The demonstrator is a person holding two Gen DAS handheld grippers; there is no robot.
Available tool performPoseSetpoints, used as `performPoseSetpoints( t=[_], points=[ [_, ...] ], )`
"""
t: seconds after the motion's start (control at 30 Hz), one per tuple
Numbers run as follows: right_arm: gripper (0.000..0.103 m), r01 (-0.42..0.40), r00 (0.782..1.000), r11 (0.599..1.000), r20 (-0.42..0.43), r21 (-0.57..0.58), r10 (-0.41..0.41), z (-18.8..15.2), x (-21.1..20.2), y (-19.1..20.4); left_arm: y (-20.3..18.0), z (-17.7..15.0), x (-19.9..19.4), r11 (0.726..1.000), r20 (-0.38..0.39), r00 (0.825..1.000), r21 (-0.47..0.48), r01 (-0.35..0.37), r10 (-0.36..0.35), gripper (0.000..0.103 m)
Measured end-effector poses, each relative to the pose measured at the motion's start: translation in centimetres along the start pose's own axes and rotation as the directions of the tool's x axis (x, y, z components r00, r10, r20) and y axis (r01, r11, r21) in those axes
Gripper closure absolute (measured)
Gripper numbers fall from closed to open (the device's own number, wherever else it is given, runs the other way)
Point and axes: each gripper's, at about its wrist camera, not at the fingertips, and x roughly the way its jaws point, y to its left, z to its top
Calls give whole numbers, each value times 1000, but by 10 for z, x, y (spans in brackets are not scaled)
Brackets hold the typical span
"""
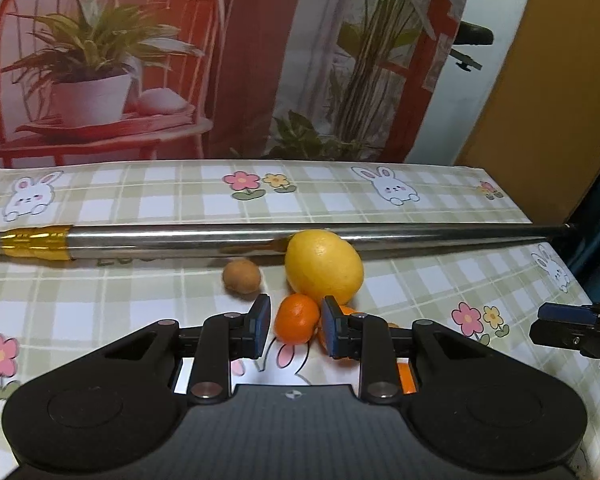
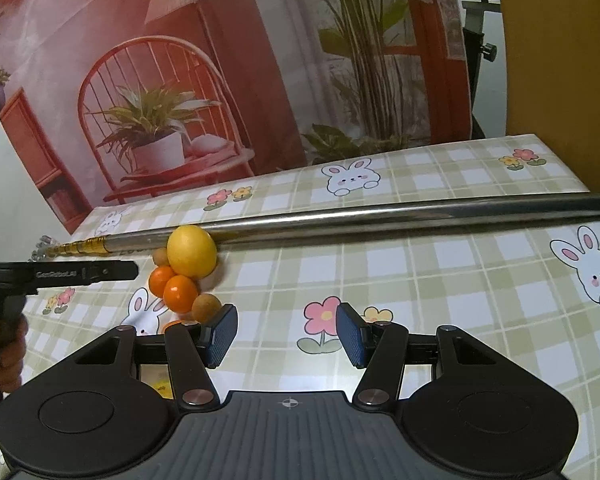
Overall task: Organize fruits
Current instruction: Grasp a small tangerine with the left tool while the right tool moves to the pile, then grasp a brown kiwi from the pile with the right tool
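Left gripper (image 1: 296, 303): jaws drawn in on a small mandarin (image 1: 296, 319) at lower centre of the left wrist view. Both pads sit against its sides, so I judge it pinched, with the fruit resting on the tablecloth (image 1: 140, 300).

Right gripper (image 2: 288, 332): jaws spread, nothing between them. It hovers over a flower print at lower centre of its own view.

The fruit lies in one tight cluster. A lemon (image 1: 324, 268) sits directly above the pinched mandarin in the frame and touches it. A second mandarin (image 2: 180, 294) presses in beside it. One small brown fruit (image 1: 242, 276) lies to the upper left, apart from the pads. Another brown fruit (image 2: 206, 308) sits just beside the right gripper's left finger. A metal rod (image 1: 220, 236) runs across the table behind the lemon and blocks it from rolling further back.

Risks, as judged:
- Lifting the mandarin removes the support under the lemon and its neighbour, and either may roll across the cloth.
- The grip sits on a round, smooth skin, so a shallow bite could let the fruit slip out.
- The right gripper's left finger could knock the nearby brown fruit.

Containers: no bowl, basket or tray is visible. An orange piece shows beneath the left gripper body, too hidden to identify.
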Motion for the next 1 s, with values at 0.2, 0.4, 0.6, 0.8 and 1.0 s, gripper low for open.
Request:
performPoseSetpoints(
  t=[0.2,0.4,0.6,0.8,1.0],
  points=[
    [51,7,1000,1000,-13,14,-7,-1,4,-4,-5,-5,15,997,-10,1000,67,-28,29,73],
    [51,2,1000,1000,-26,23,-1,-2,9,-6,0,-7,20,999,-22,1000,42,-12,13,73],
    [51,0,999,1000,-34,29,1,-2,13,-6,2,-6,27,1000,-19,1000,28,5,-4,73],
    [51,-2,999,1000,-40,29,3,-4,14,-6,6,-6,35,999,-32,999,-4,33,-33,72],
    [51,-6,999,1000,-47,31,8,-3,15,-7,0,-11,21,999,9,1000,39,-18,17,75]
  ],
)
